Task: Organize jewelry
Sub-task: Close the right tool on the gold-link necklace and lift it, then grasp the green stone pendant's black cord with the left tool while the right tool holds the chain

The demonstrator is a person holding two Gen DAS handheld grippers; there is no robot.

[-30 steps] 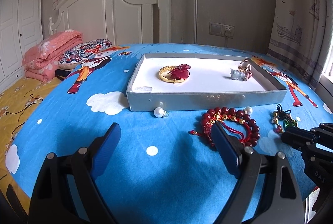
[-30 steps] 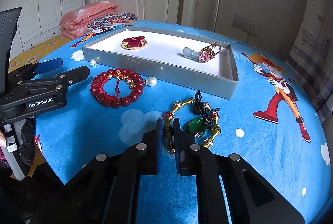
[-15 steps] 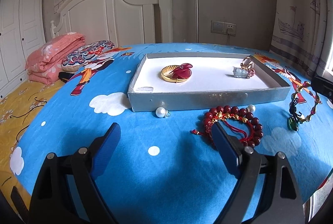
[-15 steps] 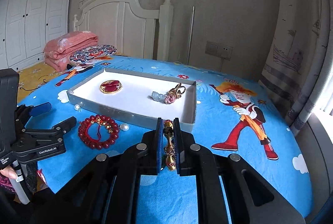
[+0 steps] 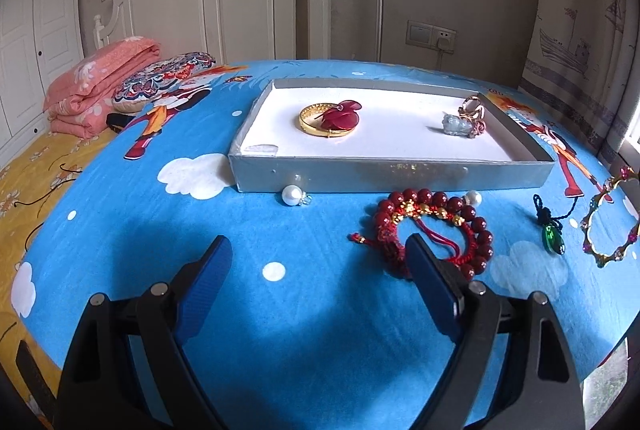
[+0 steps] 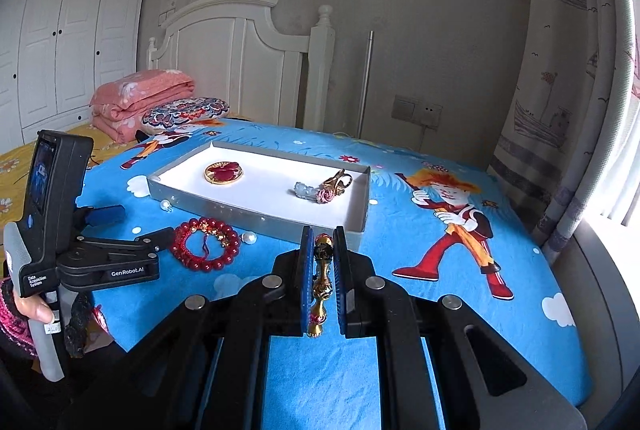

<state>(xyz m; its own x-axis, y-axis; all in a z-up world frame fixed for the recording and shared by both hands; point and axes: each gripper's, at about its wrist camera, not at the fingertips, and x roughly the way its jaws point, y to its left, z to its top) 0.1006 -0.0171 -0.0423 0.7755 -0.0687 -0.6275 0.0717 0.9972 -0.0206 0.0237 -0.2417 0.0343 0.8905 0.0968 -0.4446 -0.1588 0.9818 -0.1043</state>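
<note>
My right gripper (image 6: 322, 234) is shut on a gold-bead necklace (image 6: 321, 282), held above the blue cartoon cloth in front of the tray's near right corner. In the left wrist view the necklace (image 5: 612, 222) hangs at the far right, its green pendant (image 5: 554, 240) dangling on a black cord. The grey tray (image 5: 392, 176) holds a gold bangle with a red pendant (image 5: 330, 116) and a jade piece with a ring (image 5: 464, 120). A red bead bracelet (image 5: 436, 226) lies just beyond my left gripper (image 5: 318, 254), which is open and empty.
Two loose pearls (image 5: 291, 195) (image 5: 474, 197) lie against the tray's front wall. A folded pink blanket (image 5: 100, 90) and a patterned pillow (image 5: 164, 78) sit at the far left by the white headboard. A curtain (image 6: 560, 110) hangs at the right.
My right gripper has lifted the gold-bead necklace off the cloth and raised it, so it now hangs free. My left gripper has stayed open in about the same place.
</note>
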